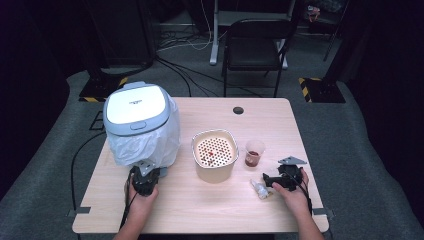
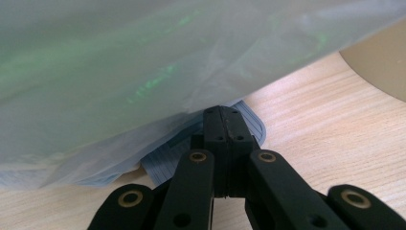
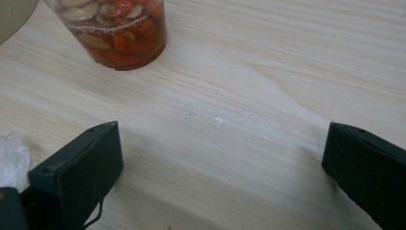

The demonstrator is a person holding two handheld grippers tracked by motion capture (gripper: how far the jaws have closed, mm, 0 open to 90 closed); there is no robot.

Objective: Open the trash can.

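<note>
My left gripper [image 2: 224, 125] is clenched at the bin [image 1: 136, 111] bag's [image 2: 143, 72] hem (lid logo unreadable); my right gripper [image 3: 220, 163] is released, cup [image 3: 117, 28] at eleven o'clock.

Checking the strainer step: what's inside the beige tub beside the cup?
Inside the beige tub sits a perforated insert with a small red bit near its middle. Whatever lies below the insert is covered.
</note>
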